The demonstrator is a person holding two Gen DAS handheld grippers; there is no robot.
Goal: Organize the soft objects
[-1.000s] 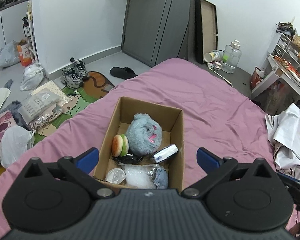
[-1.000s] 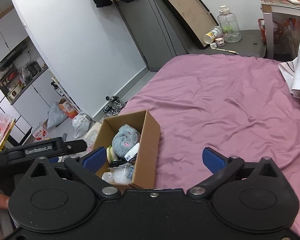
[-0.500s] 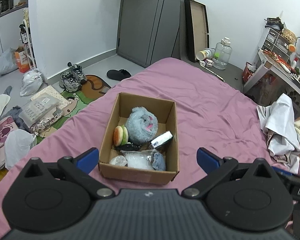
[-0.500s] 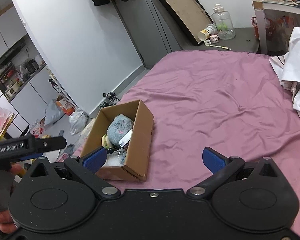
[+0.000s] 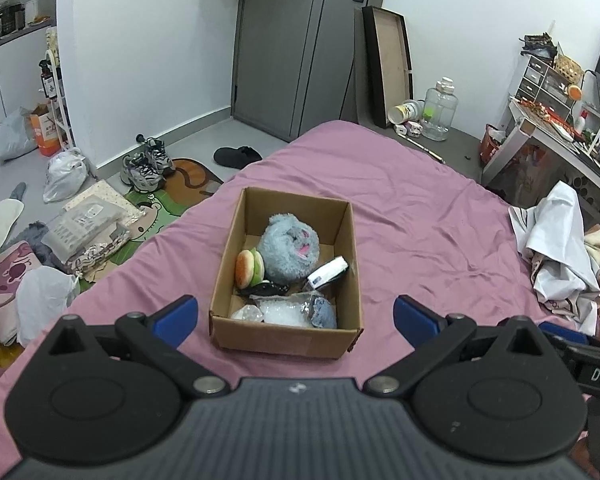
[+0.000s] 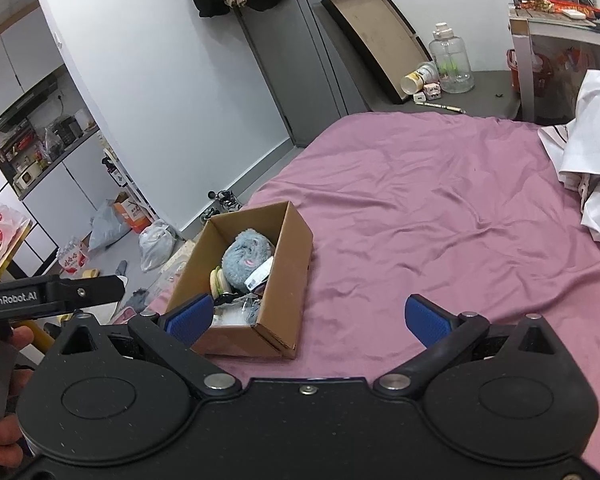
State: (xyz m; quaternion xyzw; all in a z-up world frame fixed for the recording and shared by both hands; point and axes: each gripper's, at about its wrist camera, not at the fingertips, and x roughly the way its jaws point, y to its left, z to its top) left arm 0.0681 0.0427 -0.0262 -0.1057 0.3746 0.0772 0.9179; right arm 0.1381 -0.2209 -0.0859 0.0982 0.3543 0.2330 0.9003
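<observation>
An open cardboard box (image 5: 286, 336) stands on the purple bed sheet (image 5: 420, 240). It holds a grey-blue plush toy (image 5: 289, 249), a burger toy (image 5: 250, 267), a white packet (image 5: 327, 269), a clear plastic bag (image 5: 282, 311) and a small blue plush (image 5: 323, 313). My left gripper (image 5: 296, 316) is open and empty, held just short of the box's near wall. My right gripper (image 6: 308, 318) is open and empty, to the right of the box (image 6: 288, 264), with the plush toy (image 6: 246, 257) showing inside.
A white cloth heap (image 5: 556, 252) lies at the bed's right edge. Bags, shoes (image 5: 144, 164) and packets cover the floor left of the bed. A water jug (image 5: 440, 110) and a leaning tray (image 5: 388, 68) stand by the far wall. A desk (image 5: 560, 148) is at right.
Both grippers have pulled back and risen away from the box, which now looks smaller and farther off. Both stay open and empty. The box contents have not moved.
</observation>
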